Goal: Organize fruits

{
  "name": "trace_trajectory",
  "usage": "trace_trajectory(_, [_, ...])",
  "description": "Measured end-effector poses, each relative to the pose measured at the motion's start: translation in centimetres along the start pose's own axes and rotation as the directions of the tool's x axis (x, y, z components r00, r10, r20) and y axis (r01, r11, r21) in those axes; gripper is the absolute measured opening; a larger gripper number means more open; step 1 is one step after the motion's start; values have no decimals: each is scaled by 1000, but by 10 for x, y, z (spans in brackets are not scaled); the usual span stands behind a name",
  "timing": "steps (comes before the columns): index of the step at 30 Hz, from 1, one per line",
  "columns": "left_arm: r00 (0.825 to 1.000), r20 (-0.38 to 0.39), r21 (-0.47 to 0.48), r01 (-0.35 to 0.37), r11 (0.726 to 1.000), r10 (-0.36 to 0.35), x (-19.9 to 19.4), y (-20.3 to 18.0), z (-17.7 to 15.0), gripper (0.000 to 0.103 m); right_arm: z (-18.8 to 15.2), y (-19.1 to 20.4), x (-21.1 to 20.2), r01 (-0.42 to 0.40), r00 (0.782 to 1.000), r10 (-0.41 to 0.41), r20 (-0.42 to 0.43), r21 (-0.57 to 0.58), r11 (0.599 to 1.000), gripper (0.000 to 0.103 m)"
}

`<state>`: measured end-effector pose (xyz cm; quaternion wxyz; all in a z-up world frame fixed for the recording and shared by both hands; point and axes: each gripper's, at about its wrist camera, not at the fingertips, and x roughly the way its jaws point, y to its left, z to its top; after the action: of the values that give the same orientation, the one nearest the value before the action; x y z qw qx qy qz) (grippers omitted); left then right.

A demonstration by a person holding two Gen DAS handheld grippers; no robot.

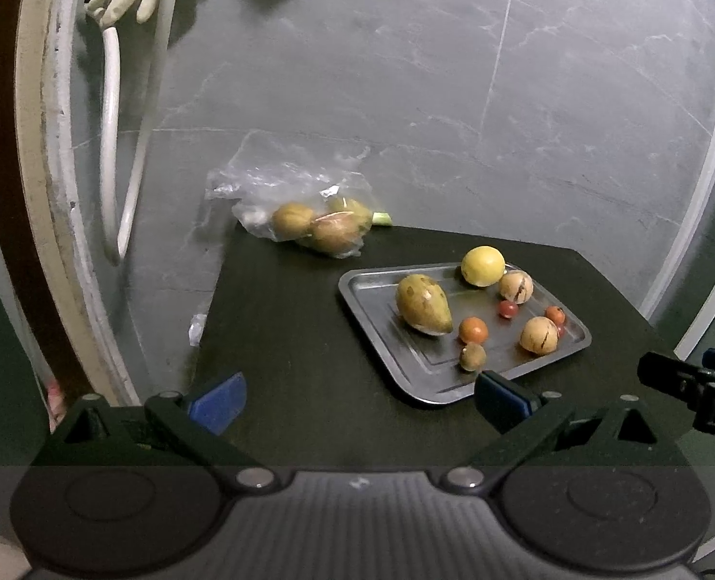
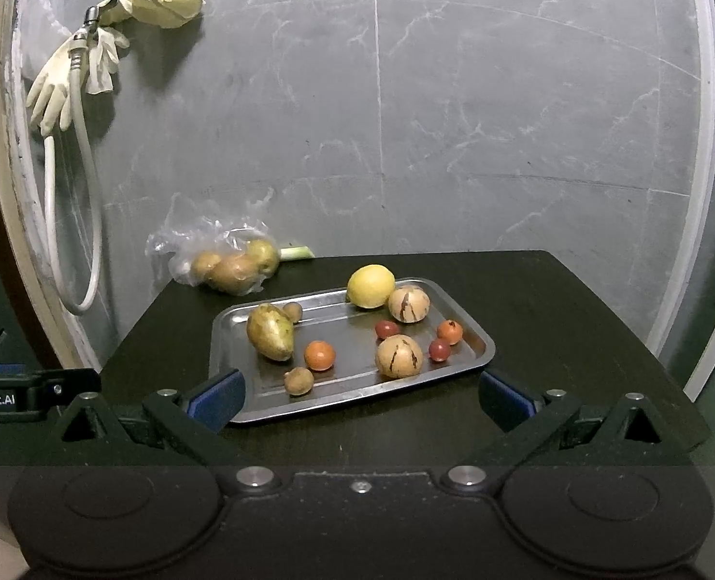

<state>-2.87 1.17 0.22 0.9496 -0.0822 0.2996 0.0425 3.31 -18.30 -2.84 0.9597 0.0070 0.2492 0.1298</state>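
Fig.: L gripper (image 1: 357, 401) & R gripper (image 2: 360, 398), both w/ jaws apart, empty, facing tray (image 2: 241, 319) of fruit; bag (image 2: 227, 261) unsorted behind, probably next.

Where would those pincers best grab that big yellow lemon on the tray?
Probably from above, across the lemon's round middle, fingers at its left and right. A striped fruit touches its right side, so that finger must slip in carefully.
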Motion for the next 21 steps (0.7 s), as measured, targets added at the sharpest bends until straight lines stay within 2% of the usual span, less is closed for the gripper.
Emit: trace_trajectory(21, [999, -39, 34, 4, 999, -3, 6, -7, -11, 103, -12, -7, 7, 11, 999, -12, -50, -13, 1000, 102])
